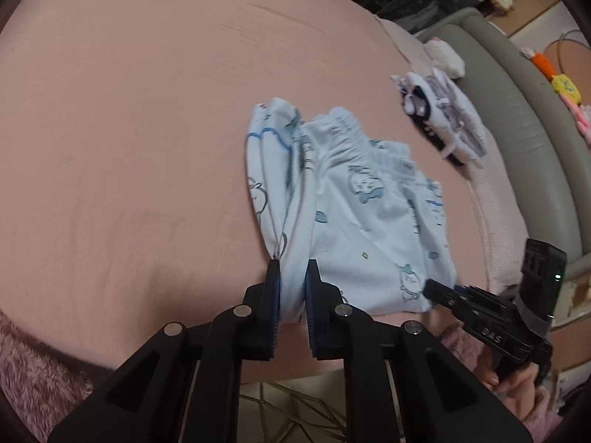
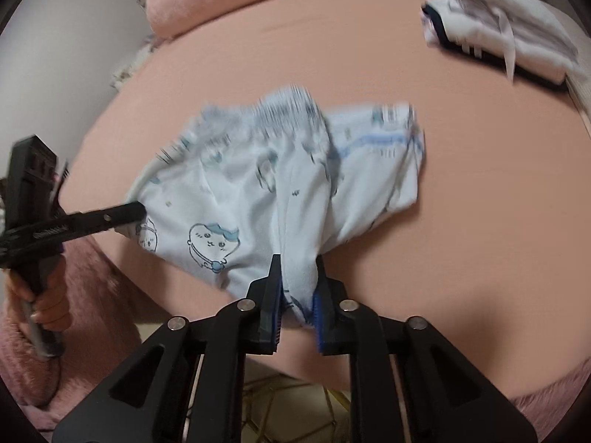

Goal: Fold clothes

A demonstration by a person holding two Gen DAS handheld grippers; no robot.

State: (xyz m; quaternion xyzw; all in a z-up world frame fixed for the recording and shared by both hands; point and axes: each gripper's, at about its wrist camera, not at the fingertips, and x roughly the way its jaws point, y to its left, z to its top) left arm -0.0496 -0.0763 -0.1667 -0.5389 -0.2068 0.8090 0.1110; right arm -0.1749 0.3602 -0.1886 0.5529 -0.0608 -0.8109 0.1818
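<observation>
Both claws clamped on near hem of blue printed pants point(image 1: 354, 199), which lie mid-bed, near front edge: left claw point(image 1: 292, 269) and right claw point(image 2: 298, 265) each pinch bunched cloth. Keep both at even height and tension, carry hem toward waistband. Pink bed sheet point(image 1: 129, 129) open beyond; folded pile point(image 2: 498, 37) well apart, far right

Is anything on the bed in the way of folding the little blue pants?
Nothing visible. Both tools already pinch the blue pants: the left tool and the right tool. The pink sheet around them is bare; the folded clothes pile sits apart.
</observation>
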